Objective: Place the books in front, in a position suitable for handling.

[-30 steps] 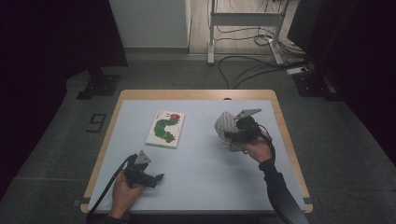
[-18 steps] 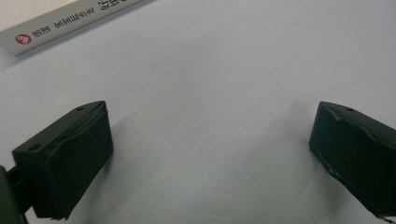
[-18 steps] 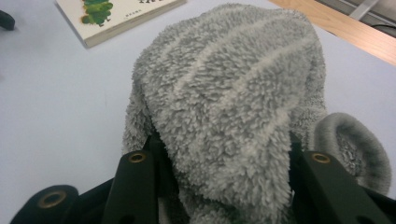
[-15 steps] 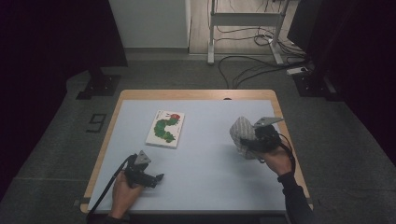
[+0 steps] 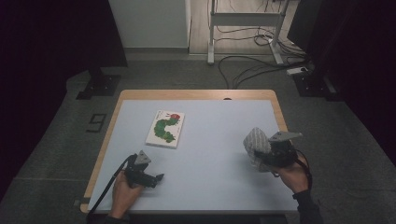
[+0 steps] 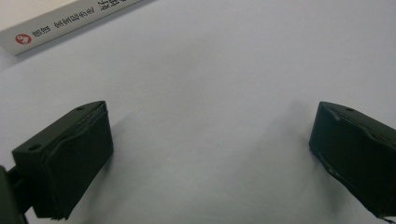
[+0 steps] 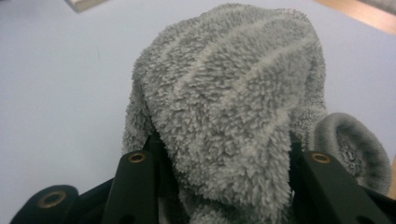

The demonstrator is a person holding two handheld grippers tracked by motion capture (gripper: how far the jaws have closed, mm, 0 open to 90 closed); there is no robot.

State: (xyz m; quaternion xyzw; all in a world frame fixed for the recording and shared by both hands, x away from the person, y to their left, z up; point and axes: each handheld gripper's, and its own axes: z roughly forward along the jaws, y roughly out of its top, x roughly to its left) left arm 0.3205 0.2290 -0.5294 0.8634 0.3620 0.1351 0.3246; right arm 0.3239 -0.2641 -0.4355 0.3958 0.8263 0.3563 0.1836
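A grey fluffy cloth (image 5: pixel 256 145) is bunched up and clamped in my right gripper (image 5: pixel 267 157) over the table's right side. In the right gripper view the cloth (image 7: pixel 233 98) bulges up between the two black jaws and hides their tips. My left gripper (image 5: pixel 156 178) rests low near the front left of the table, open, with bare table between its fingertips (image 6: pixel 70 158). A picture book (image 5: pixel 166 129) with a green caterpillar on its cover lies flat left of the table's middle; its spine edge (image 6: pixel 70 21) shows at the top of the left gripper view.
The table (image 5: pixel 210 186) has a pale blue top with a wooden rim. Beyond its far edge, cables (image 5: pixel 243 70) and a metal stand (image 5: pixel 243 18) are on the dark floor. A black stand base (image 5: pixel 100 86) sits at the far left.
My right gripper has carried the grey cloth to the right and toward the front edge of the table. The left gripper and the book have stayed put.
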